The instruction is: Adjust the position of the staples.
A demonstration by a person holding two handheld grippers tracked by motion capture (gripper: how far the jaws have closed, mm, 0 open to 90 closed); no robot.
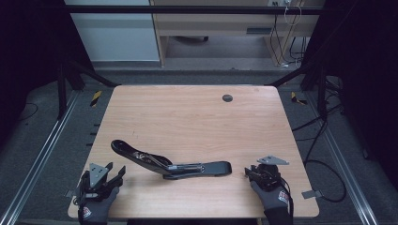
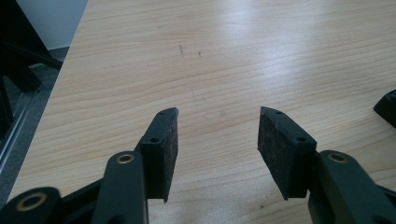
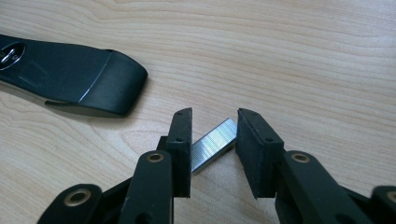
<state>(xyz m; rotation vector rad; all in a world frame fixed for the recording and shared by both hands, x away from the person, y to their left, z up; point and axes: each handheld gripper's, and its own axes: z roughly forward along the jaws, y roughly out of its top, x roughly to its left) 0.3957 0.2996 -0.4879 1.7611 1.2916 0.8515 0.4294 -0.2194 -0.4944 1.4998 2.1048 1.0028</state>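
Observation:
A black stapler (image 1: 171,165) lies swung open on the wooden table (image 1: 187,117), its top arm raised toward the left. One rounded end of the stapler (image 3: 70,77) lies up and to the left of my right gripper (image 3: 214,114). A silver strip of staples (image 3: 215,143) sits slantwise between this gripper's pads, touching both, low over the wood. My right gripper (image 1: 248,171) rests near the front right. At the front left corner, my left gripper (image 1: 116,168) stands wide open. Bare wood lies between the pads of the left gripper (image 2: 218,112), and a tip of the stapler (image 2: 387,107) shows at its right.
A dark round grommet (image 1: 227,98) sits at the back of the table. Metal rails run along both sides on the floor, and cables (image 1: 324,168) trail off to the right. The table's left edge is close to my left gripper.

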